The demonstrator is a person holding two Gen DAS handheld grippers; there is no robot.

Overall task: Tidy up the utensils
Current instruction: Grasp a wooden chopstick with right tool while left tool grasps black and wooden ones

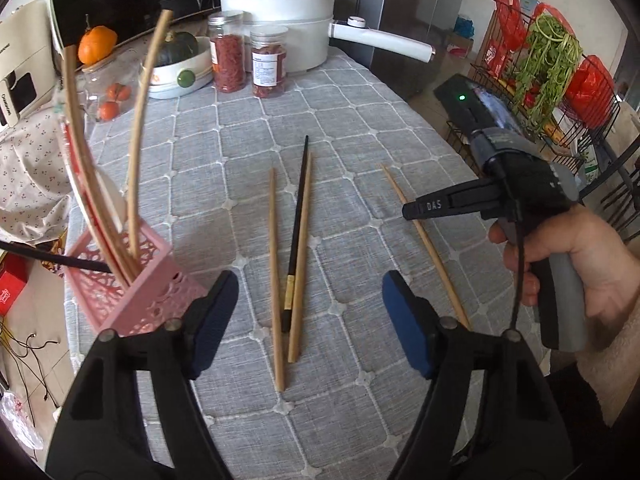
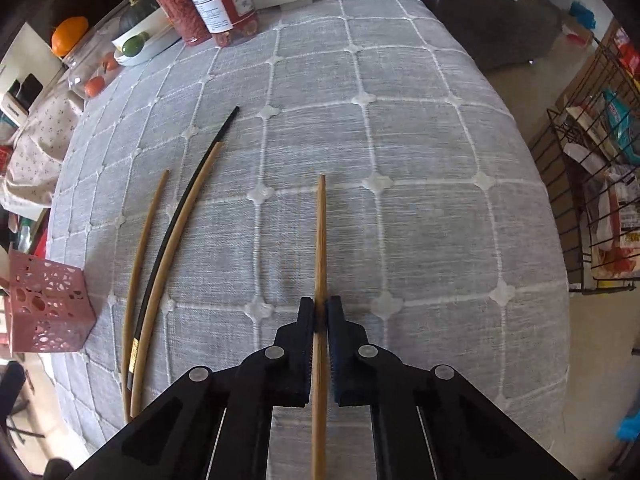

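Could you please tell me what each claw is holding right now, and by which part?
The right claw is shut on a bamboo chopstick partway along its shaft, the stick still lying on the cloth. The left claw is open and holds nothing.

The counter is covered with a grey cloth that has a pattern of white squares. Near the middle of it lie three chopsticks close together: a wooden chopstick, a black chopstick and a second wooden chopstick that touches the black one. To the right, apart from them, lies a single wooden chopstick. On the left edge stands a pink basket with holes in its walls. At the far end stand two jars with red contents, a white pot and a white bowl with vegetables.
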